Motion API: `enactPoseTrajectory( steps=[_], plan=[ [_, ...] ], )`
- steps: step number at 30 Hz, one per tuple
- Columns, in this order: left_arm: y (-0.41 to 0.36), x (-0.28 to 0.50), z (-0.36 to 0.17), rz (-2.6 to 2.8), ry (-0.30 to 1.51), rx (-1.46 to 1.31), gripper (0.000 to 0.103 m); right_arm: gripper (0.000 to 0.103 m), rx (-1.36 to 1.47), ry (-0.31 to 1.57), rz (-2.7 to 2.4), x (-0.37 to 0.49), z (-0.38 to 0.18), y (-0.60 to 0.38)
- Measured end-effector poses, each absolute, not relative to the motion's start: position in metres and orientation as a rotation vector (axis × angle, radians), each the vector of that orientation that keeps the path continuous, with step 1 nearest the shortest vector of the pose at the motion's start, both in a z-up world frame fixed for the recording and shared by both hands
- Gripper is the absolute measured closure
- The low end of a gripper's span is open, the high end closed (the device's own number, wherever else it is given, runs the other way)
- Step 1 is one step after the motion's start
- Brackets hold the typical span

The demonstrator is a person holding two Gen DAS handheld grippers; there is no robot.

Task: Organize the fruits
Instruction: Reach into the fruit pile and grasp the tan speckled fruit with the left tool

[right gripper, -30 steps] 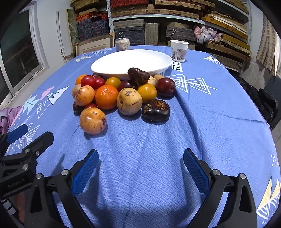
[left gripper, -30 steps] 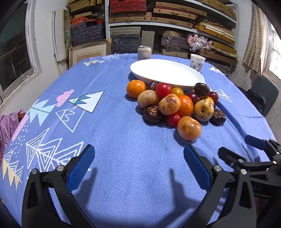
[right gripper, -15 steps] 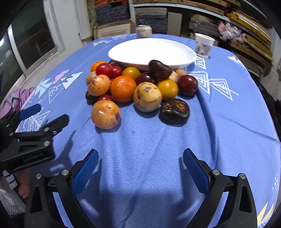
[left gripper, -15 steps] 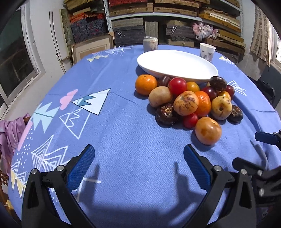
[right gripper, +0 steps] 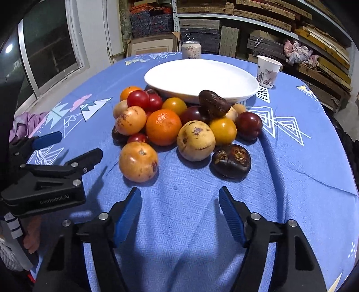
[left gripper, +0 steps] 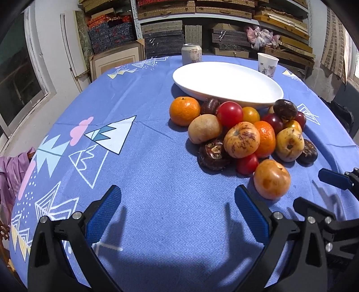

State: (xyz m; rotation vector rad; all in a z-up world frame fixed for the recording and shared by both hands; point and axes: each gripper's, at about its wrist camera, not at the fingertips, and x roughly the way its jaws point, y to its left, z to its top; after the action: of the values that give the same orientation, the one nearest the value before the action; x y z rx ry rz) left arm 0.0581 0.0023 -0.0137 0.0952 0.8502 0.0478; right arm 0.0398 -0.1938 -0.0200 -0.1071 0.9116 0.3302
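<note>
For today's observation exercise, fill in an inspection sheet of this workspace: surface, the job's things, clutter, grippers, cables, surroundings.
Surface: blue patterned tablecloth, smooth.
Job's things: fruit pile on the cloth, against the near rim of the white plate; plate holds nothing.
Clutter: drink can and paper cup behind the plate.
Grippers: left gripper open, nothing between the jaws; right gripper has just been closing, nothing between the jaws.
Cables: nothing seen.
Surroundings: shelves of stacked boxes, window.
</note>
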Motion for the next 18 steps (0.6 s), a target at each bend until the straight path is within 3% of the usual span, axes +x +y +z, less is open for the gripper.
enactPoseTrajectory(
  steps=[3, 6, 11, 18],
  plan=[
    [0.002, 0.060, -0.015, 0.013, 0.858, 0.083, 0.004, 0.036, -0.103, 0.913, 0.322, 0.042, -0.022, -0.197],
    [-0.002, 0.060, -0.018, -0.073, 0.899, 0.068, 0.020, 0.036, -0.084, 0.910, 0.295, 0.043, -0.022, -0.204],
    [-0.026, 0.068, -0.025, -0.122, 0.932, 0.137, 0.030, 0.035, -0.041, 0.909, 0.272, 0.046, -0.022, -0.214],
    [-0.045, 0.087, -0.013, -0.226, 0.918, 0.082, 0.030, 0.036, -0.040, 0.888, 0.237, 0.046, -0.018, -0.221]
  ],
)
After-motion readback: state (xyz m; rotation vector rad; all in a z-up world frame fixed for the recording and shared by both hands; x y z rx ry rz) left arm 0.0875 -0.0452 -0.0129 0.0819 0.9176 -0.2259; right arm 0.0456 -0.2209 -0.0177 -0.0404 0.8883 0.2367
